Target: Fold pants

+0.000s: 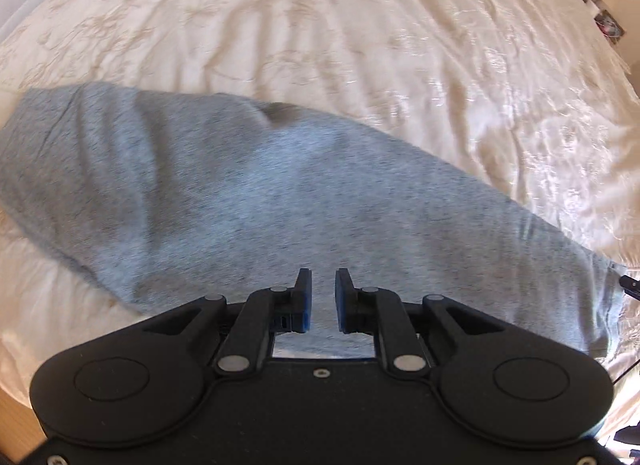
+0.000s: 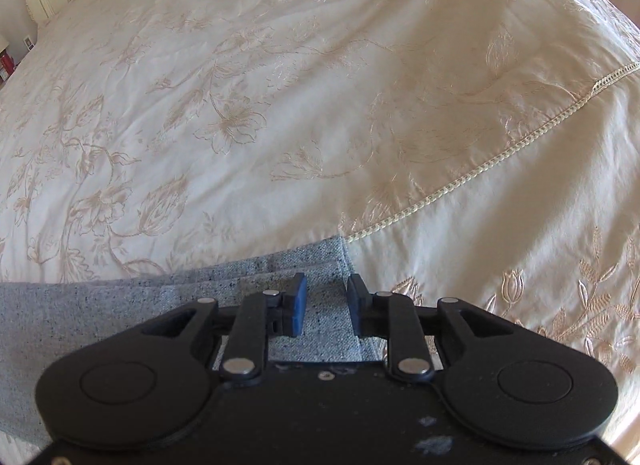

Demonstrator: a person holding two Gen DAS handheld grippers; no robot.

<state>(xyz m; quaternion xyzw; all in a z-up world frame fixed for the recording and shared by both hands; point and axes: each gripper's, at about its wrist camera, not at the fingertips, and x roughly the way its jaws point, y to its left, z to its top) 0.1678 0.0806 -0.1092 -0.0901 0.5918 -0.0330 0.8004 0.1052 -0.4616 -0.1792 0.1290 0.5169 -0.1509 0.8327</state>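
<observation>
The grey pants [image 1: 248, 201] lie flat on the cream bedspread [image 1: 360, 45], directly beneath the left tool [image 1: 323, 297] and the right tool [image 2: 327, 305]. Both housings hide the near cloth. Both tools tilt steeply down, jaws narrowly parted, gripping nothing.

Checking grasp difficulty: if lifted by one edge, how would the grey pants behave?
The grey pants would likely sag and unfold: the soft knit drapes over the bedspread in loose rolls. Probably light. The satiny cover may let them slide.
</observation>
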